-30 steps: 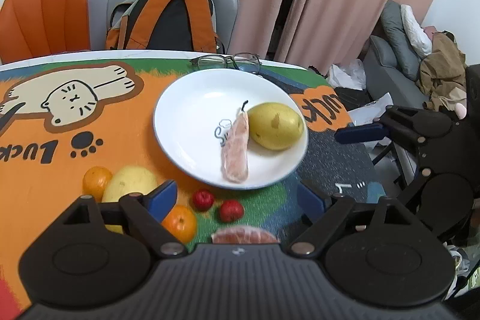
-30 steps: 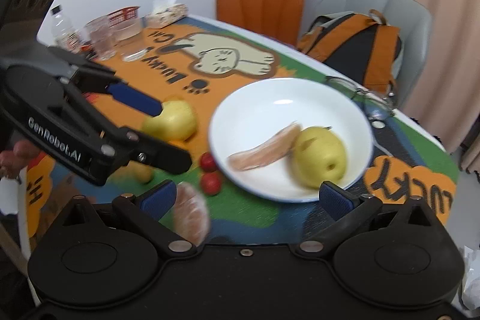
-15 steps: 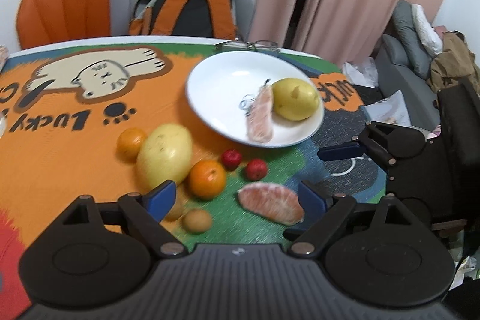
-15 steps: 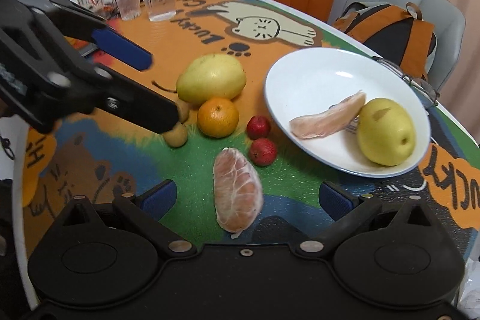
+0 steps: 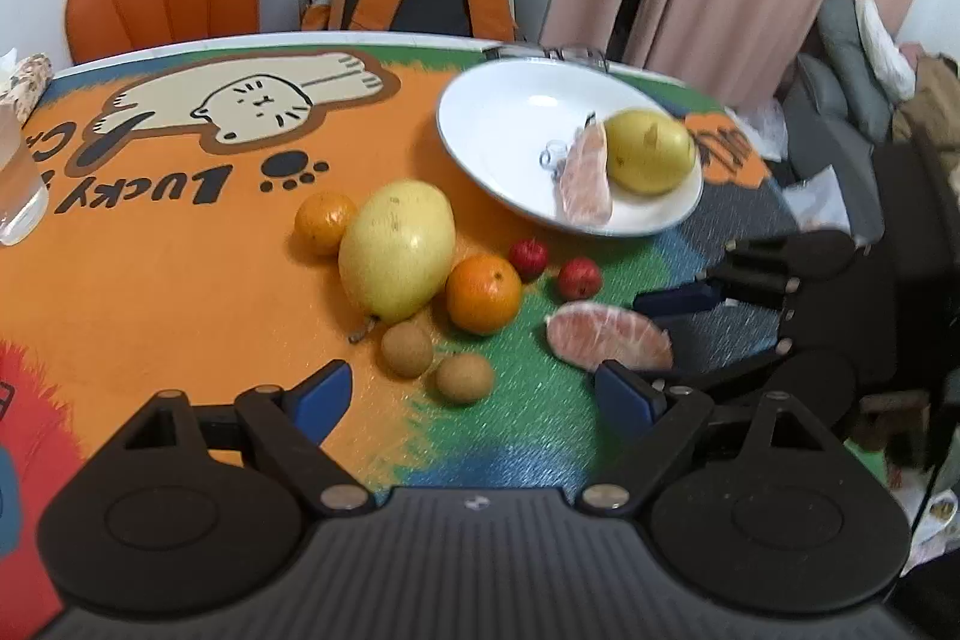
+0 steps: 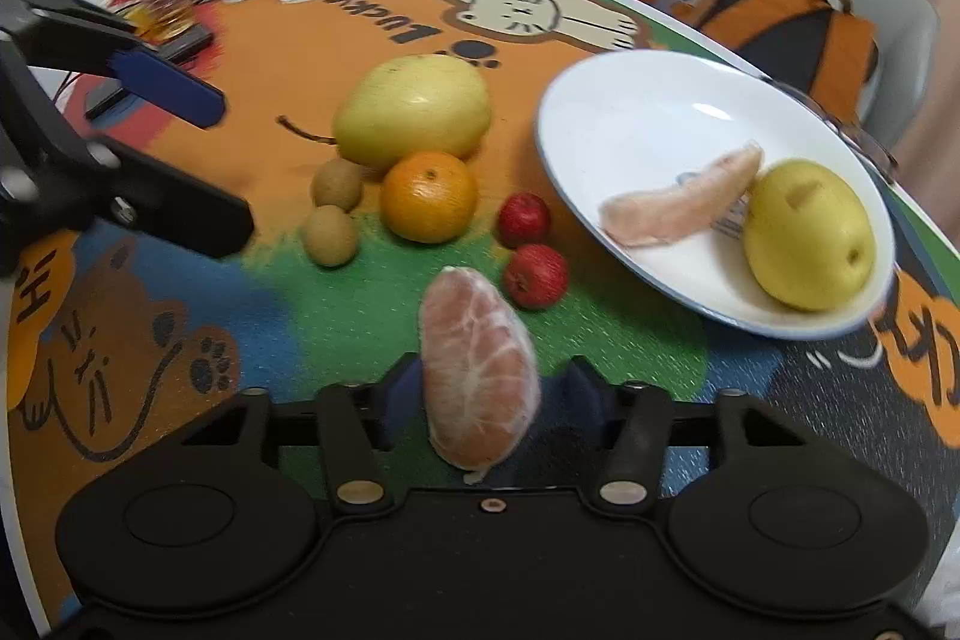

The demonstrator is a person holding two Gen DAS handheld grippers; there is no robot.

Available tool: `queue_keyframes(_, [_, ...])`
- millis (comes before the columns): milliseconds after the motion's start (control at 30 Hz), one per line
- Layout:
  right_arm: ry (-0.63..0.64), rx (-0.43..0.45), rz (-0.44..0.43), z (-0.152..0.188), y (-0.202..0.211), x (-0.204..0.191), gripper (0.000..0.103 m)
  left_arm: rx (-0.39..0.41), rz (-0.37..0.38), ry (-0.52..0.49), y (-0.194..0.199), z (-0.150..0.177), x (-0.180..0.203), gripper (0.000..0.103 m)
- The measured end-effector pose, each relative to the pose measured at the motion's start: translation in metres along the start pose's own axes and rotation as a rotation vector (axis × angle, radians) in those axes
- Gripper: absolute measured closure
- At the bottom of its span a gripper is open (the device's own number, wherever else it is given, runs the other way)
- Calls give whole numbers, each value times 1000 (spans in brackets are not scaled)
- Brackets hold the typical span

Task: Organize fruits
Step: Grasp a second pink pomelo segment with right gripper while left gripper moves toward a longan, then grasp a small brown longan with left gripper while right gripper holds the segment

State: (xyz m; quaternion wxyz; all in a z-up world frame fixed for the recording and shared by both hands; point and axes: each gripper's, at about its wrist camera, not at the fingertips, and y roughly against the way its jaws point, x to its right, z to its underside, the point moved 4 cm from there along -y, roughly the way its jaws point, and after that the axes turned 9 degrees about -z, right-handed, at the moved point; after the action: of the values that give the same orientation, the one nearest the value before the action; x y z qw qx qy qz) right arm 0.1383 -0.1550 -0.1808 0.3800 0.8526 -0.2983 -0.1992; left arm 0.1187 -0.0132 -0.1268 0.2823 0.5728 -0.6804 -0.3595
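1. Covering the table (image 6: 180,340) is a bright cartoon mat.
2. White plate (image 6: 630,112) at two o'clock, holding a yellow pear (image 6: 810,235) and a pomelo slice (image 6: 678,205).
3. Left gripper (image 5: 474,394) – jaws wide apart, nothing between them.
4. Right gripper (image 6: 489,394) – jaws have just been closing around the peeled pomelo segment (image 6: 477,370) at six o'clock; contact unclear.
5. Pomelo (image 6: 414,109), orange (image 6: 429,196), two red fruits (image 6: 524,220) at twelve o'clock.
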Motion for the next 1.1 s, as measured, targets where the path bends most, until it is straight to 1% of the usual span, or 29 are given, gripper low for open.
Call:
queue_keyframes(67, [25,-5,9,-2,-1,-4,62,-11,0,-21,-6,3,2,16])
queue_keyframes(133, [17,-7,2,-3,-2,-3,63,-21,2,-51,-12,5,5,16])
queue_keyframes(300, [-5,-11,-11,-2,2,1,63,0,5,-137,-22,9,17,16])
queue_keyframes(433, [1,-12,-9,-1,6,1,63,-2,-22,-201,-36,14,25,17])
queue_keyframes(467, [4,-12,-9,-1,7,1,63,-6,-25,-210,-39,16,27,19])
queue_keyframes(533, [10,-8,-5,-1,9,1,63,-19,-3,-213,-44,18,29,19])
queue_keyframes(600, [5,-4,-4,-2,10,2,63,-27,3,-217,-48,20,30,26])
queue_keyframes(667, [-3,-3,-6,-3,12,4,63,-29,-13,-223,-52,22,30,32])
queue_keyframes(800, [-13,-3,-6,-3,15,7,63,-23,-6,-190,-56,19,28,41])
queue_keyframes(867, [-21,-3,-6,-3,17,8,63,-18,-7,-187,-57,18,28,43])
queue_keyframes(933, [-26,-5,-5,-3,18,10,63,-19,-8,-180,-58,16,27,47])
queue_keyframes(1000, [-27,-5,-5,-3,18,11,63,-20,-13,-165,-58,13,26,61])
queue_keyframes(1033, [-28,-4,-4,-3,18,11,63,-23,-14,-157,-58,12,25,65])
queue_keyframes(1067, [-31,-3,-6,-3,19,11,63,-28,-14,-148,-58,11,24,73])
queue_keyframes(1100, [-35,-4,-9,-3,19,11,63,-35,-10,-140,-58,10,23,77])
